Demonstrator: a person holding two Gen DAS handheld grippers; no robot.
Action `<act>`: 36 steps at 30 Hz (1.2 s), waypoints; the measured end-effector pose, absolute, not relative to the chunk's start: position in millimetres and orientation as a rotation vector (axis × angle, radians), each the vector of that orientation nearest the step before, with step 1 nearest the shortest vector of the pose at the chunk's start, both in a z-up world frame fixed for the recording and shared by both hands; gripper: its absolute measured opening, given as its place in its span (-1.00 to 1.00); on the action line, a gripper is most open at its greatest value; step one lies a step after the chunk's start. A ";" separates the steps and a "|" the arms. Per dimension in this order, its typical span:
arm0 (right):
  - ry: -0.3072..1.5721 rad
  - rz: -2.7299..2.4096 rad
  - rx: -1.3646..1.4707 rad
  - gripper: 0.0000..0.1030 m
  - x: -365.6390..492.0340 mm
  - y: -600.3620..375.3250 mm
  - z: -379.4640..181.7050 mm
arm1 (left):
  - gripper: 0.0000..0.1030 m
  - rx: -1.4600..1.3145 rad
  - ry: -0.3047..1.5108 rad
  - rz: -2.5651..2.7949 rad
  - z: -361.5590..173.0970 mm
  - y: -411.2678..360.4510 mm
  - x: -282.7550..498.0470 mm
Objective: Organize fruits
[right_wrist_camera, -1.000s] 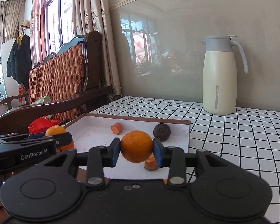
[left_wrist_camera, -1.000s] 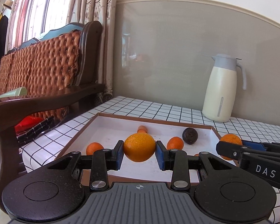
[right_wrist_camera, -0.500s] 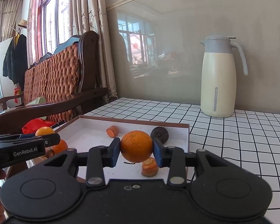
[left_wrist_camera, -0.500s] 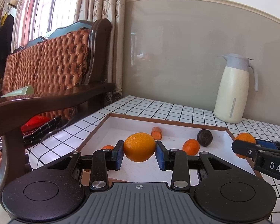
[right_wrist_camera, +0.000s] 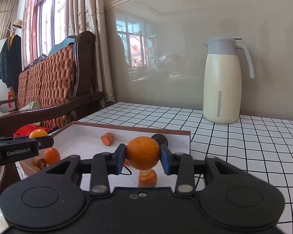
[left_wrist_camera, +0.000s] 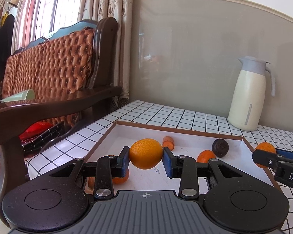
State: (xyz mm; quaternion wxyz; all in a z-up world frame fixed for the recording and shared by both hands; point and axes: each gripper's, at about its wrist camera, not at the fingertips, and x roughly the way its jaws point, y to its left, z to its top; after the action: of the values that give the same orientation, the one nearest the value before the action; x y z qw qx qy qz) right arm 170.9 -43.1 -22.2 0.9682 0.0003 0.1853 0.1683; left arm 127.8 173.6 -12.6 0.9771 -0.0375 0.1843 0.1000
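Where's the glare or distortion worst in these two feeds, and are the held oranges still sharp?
Right wrist view: the glossy wall panel mirrors bright windows, and the wall trim bows from fisheye. Left wrist view: the window is blown out. Both oranges are sharp between the jaws, in even daylight.

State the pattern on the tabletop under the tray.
White squares with a black grid on the tabletop; clearest in the right wrist view.

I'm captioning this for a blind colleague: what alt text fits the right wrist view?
The right gripper holds an orange between its blue pads above a shallow white tray containing carrot pieces and a dark round fruit. A cream jug stands behind on the checked tabletop; the left gripper enters at left with another orange.
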 end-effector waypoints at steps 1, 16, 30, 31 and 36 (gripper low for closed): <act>0.375 0.336 -0.001 -0.44 172.1 -43.0 -22.5 | -0.29 -0.076 0.373 0.200 -12.9 174.5 129.8; 0.400 0.289 -0.006 -0.44 198.8 -41.0 -29.1 | -0.29 -0.081 0.403 0.190 -18.0 183.1 161.6; 0.298 0.195 -0.016 0.88 202.3 -39.8 -24.4 | 1.00 -0.057 0.369 0.247 -9.2 188.1 183.6; 0.304 0.208 -0.017 0.88 203.6 -39.4 -24.7 | 1.00 -0.057 0.372 0.249 -9.2 187.5 183.1; 0.339 0.223 0.014 0.88 205.2 -42.2 -24.0 | 1.00 -0.025 0.357 0.247 -4.7 182.5 175.9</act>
State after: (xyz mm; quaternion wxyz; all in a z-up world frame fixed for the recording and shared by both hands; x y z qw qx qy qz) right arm 205.2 -42.2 -24.0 0.9795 0.0070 0.1685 0.1105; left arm 175.9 182.5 -4.7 0.9764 -0.0125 0.1771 0.1227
